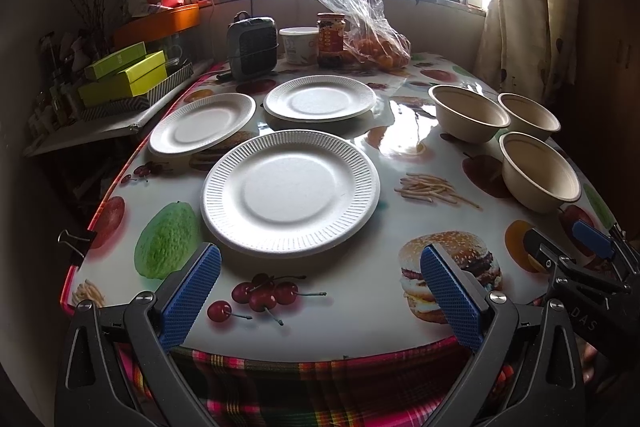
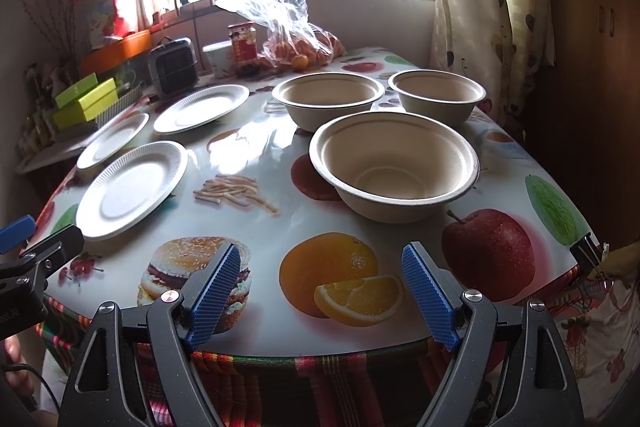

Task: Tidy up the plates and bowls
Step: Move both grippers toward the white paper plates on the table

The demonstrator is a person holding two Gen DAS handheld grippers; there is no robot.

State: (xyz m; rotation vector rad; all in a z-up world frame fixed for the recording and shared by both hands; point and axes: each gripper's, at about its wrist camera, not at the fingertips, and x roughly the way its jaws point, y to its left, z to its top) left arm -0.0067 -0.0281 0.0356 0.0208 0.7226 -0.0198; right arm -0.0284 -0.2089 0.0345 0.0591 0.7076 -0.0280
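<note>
Your left gripper (image 1: 320,291) is spread wide and empty over the near edge of the table (image 1: 360,315), with the nearest plate (image 1: 291,191) just beyond its fingertips. Two more plates (image 1: 203,123) lie past that plate, side by side. Your right gripper (image 2: 321,291) is also spread and empty; the nearest bowl (image 2: 394,165) sits beyond it, two bowls (image 2: 328,99) behind.

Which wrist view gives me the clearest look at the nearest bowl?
Right wrist: the nearest bowl sits large and central, its empty inside fully visible. The left wrist view shows it small and distorted at the right edge.
</note>
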